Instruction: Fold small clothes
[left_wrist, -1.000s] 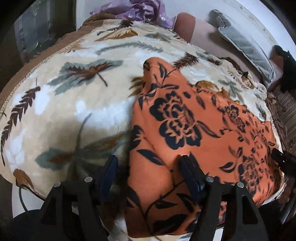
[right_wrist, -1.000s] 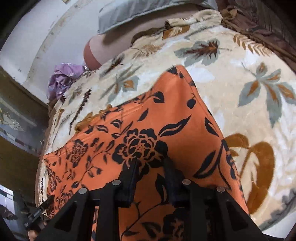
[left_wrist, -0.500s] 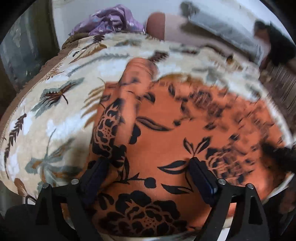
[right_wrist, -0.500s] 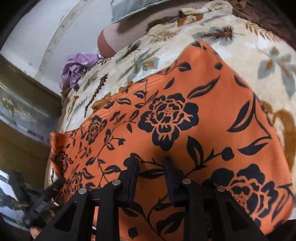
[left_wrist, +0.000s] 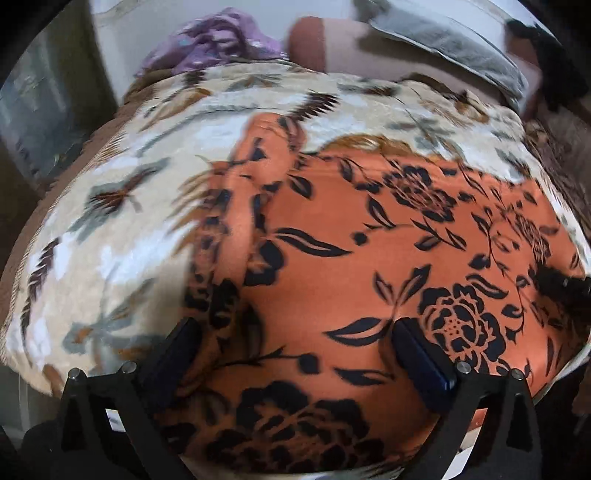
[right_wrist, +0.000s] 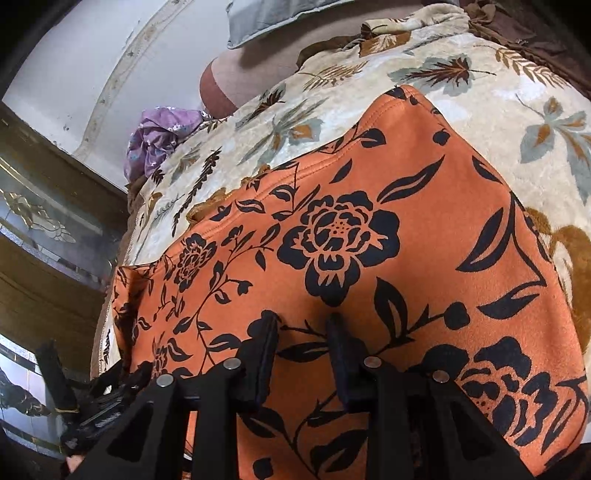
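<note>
An orange garment with a black flower print lies spread on a cream leaf-patterned blanket. A rounded fold runs along the garment's left side. My left gripper hovers over the near part of the garment. Its jaws are opening wide, the cloth lies flat below them, and the pads do not press on it. In the right wrist view my right gripper stands over the garment with a narrow gap between its jaws. The print runs unbroken through that gap.
A crumpled purple cloth lies at the blanket's far corner, beside a brown bolster and a grey pillow. A dark cabinet stands left of the bed. Bare blanket lies beyond the garment.
My left gripper moved from the garment's left edge to over its body, and its jaws spread wider. A folded ridge now lies along that edge. The right gripper shifted slightly over the cloth.
</note>
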